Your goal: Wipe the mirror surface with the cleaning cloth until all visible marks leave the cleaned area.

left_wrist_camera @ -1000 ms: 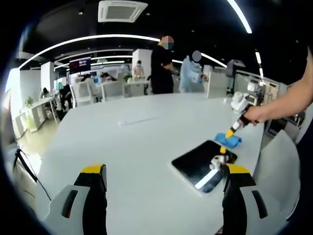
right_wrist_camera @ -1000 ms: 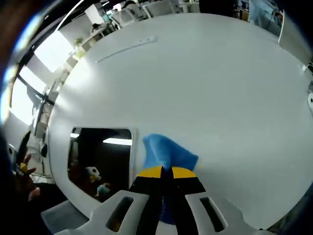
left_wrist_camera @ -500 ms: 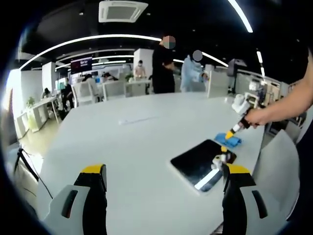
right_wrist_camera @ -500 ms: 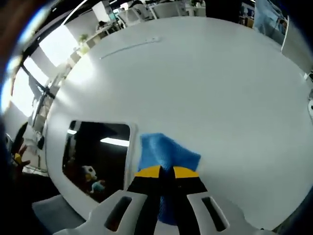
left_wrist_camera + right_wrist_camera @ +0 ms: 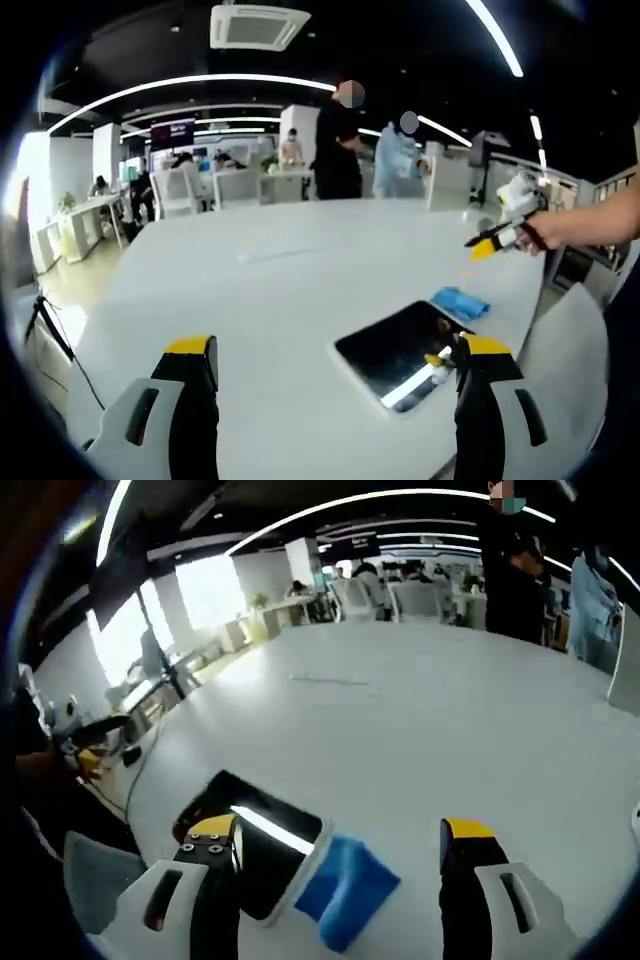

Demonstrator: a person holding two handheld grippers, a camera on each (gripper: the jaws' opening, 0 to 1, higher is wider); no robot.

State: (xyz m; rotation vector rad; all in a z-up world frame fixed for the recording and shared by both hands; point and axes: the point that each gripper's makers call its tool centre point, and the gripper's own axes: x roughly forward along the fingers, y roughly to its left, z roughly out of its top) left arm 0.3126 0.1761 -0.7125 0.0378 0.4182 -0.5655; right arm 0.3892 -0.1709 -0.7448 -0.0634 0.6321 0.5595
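The small crumpled blue cleaning cloth [image 5: 345, 890] lies on the white table [image 5: 450, 740] between the right gripper's [image 5: 340, 852] spread jaws, touching the dark rectangular mirror's [image 5: 255, 855] edge. The left gripper [image 5: 335, 365] is also spread, with the mirror ahead to its right. Soft and light, the cloth should bunch easily, so pinch its raised middle fold; the glass is probably slippery and fragile.

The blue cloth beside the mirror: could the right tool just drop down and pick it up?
Probably yes. The right tool is open, and the blue cloth lies free on the white table beside the mirror, with nothing between them.
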